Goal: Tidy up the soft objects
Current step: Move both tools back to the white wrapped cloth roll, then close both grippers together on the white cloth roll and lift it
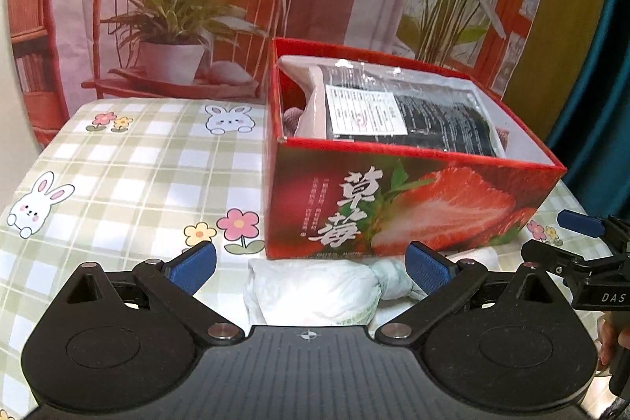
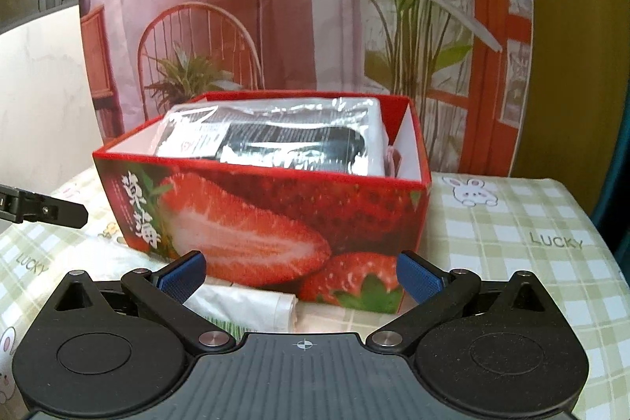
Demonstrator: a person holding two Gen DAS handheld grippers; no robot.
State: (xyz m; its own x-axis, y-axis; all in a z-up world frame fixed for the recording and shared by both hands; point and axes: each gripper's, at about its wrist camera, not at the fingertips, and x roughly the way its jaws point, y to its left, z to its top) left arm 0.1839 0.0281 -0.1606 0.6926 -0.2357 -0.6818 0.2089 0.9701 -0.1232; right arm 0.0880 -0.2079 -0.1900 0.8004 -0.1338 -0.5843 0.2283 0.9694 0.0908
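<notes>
A red strawberry-printed box (image 1: 409, 207) stands on the checked tablecloth, and it shows again in the right wrist view (image 2: 275, 215). Inside lies a black garment in a clear plastic bag (image 1: 409, 113) (image 2: 275, 140), with a pinkish soft item (image 1: 311, 109) beside it. A white soft bundle (image 1: 315, 290) lies on the cloth just before the box, between the spread fingers of my left gripper (image 1: 311, 268), which is open. My right gripper (image 2: 301, 274) is open too, with the end of the white bundle (image 2: 244, 309) near its left finger. The right gripper (image 1: 579, 243) also appears at the left view's right edge.
The table wears a green-and-white checked cloth (image 1: 118, 176) printed with rabbits and flowers. A printed backdrop (image 1: 177, 6) of a chair and plants hangs behind. Bare cloth lies left of the box and to its right (image 2: 512, 243). A hand (image 1: 614, 337) shows at the right edge.
</notes>
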